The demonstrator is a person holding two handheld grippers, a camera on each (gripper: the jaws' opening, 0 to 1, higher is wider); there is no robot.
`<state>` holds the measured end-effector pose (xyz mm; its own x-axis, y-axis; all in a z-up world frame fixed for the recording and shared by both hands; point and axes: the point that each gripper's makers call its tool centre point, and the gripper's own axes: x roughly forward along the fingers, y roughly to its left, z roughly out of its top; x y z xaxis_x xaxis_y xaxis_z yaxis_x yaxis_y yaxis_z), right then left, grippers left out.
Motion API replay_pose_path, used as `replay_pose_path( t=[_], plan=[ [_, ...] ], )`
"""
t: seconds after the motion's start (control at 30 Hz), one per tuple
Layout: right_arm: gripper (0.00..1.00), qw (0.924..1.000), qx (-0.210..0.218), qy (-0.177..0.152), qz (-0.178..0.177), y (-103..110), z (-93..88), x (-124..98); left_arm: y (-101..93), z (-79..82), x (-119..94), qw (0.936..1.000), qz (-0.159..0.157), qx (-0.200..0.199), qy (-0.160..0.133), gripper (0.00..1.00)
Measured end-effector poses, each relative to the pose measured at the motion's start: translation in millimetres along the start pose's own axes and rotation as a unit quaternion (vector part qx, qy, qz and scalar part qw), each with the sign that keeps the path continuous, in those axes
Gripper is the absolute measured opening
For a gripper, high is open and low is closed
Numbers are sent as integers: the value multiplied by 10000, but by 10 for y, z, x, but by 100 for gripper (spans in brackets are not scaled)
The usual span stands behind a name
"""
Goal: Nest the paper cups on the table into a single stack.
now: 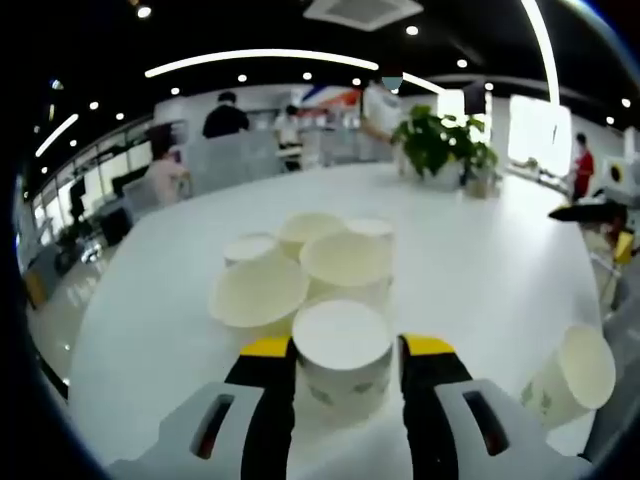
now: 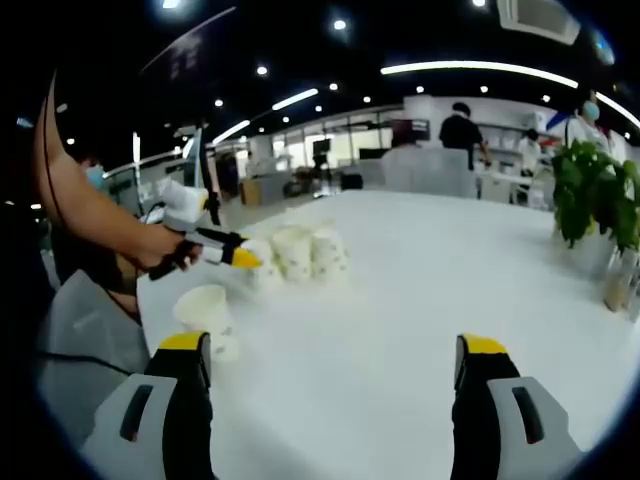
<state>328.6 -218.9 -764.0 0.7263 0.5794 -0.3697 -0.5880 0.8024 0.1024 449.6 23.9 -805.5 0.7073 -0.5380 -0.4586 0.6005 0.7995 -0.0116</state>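
A white paper cup with a green print (image 1: 342,352) stands between the yellow-tipped jaws of my left gripper (image 1: 348,347), and both jaws touch its sides. Just behind it, several more paper cups (image 1: 330,262) stand bunched together. One lone cup (image 1: 572,374) is off to the right near the table's edge. In the right gripper view the cup cluster (image 2: 300,255) sits mid-table, with the left gripper (image 2: 228,256), held by a person's hand, at its left side. The lone cup (image 2: 205,310) stands beside the left jaw of my right gripper (image 2: 333,347), which is open and holds nothing.
The cups stand on a big white table (image 1: 480,250) that stretches far (image 2: 420,290). Potted plants (image 1: 440,145) stand at its far end, also at the right edge (image 2: 590,195). A person's arm (image 2: 95,215) reaches in from the left. People and desks are in the background.
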Motion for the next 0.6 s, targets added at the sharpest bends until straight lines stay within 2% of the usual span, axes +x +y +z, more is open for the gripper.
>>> replay_pose_path(
  t=[0.23,0.27,0.3,0.37,0.53,0.6],
  plan=[
    [100,10000,13,4,20,16,-16,11,-47,10,10,9999,-106,104,-45,36],
    [100,10000,14,6,24,19,-19,12,-51,-6,11,9998,-136,156,9,37],
    [100,10000,13,13,29,22,-25,14,-62,-88,10,9994,-156,121,275,37],
    [100,10000,1,33,40,32,-36,18,-66,-74,14,9993,-181,231,217,37],
    [100,10000,17,35,66,52,-40,24,-107,-71,6,9993,-306,83,194,36],
    [100,10000,3,41,70,55,-41,23,-130,-83,2,9990,-329,209,220,35]
  ],
)
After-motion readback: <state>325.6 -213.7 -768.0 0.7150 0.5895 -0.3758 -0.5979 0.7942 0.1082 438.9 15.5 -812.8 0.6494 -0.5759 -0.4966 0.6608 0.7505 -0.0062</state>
